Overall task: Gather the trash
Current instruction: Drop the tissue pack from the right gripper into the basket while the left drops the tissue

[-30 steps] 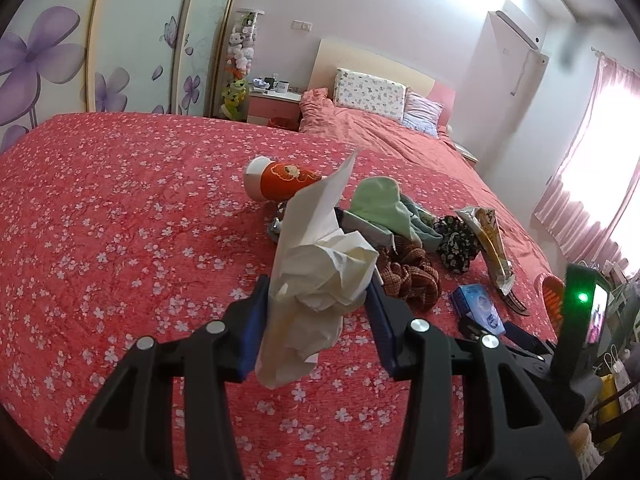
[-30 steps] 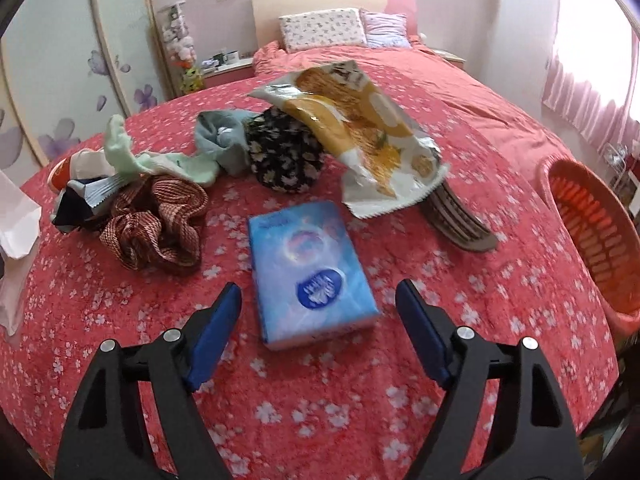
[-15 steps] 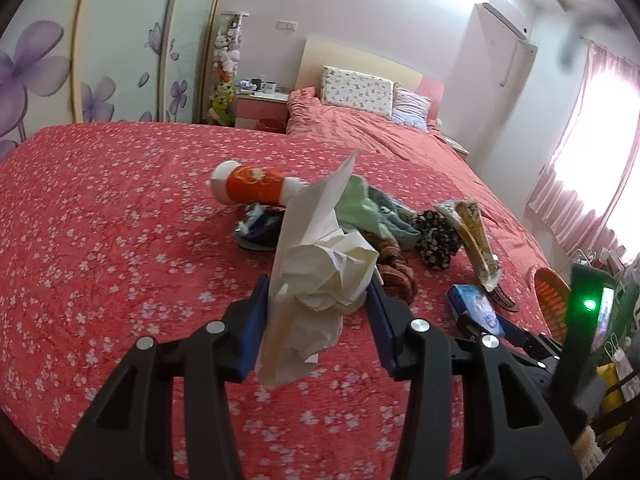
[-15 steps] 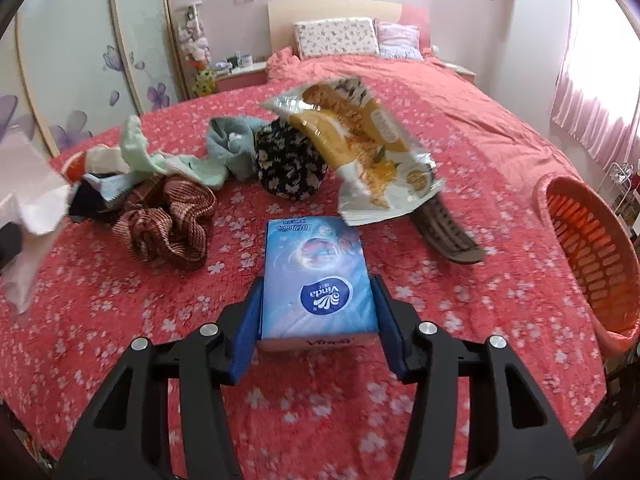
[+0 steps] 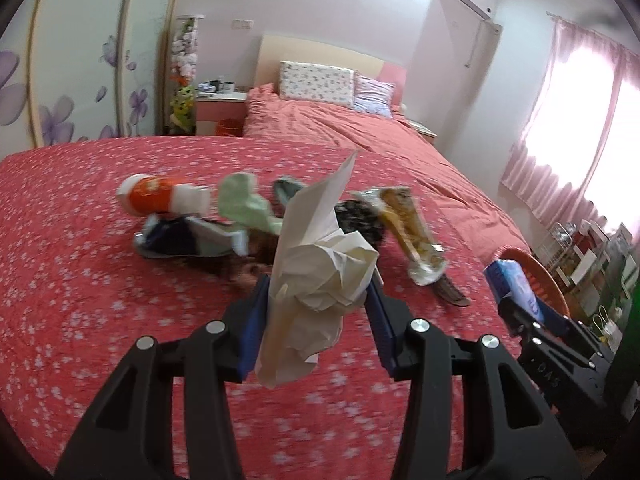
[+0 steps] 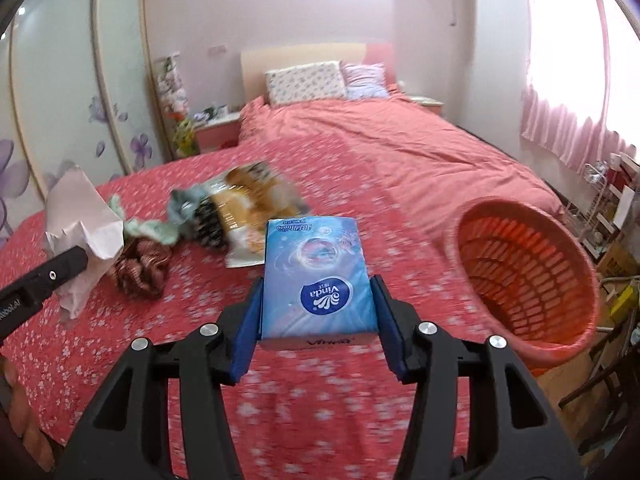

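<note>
Right gripper (image 6: 318,320) clamps the tissue pack (image 6: 318,276), long axis pointing straight ahead, basket (image 6: 528,280) to its right; left gripper (image 5: 316,320) pinches crumpled paper (image 5: 316,280) standing upright

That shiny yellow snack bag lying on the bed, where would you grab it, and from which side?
Probably by the flat, open end of the snack bag, the end nearest the orange basket. It lies long and flat, clear of the clothes heap there, so a gripper coming low from that side could pinch the thin edge.
</note>
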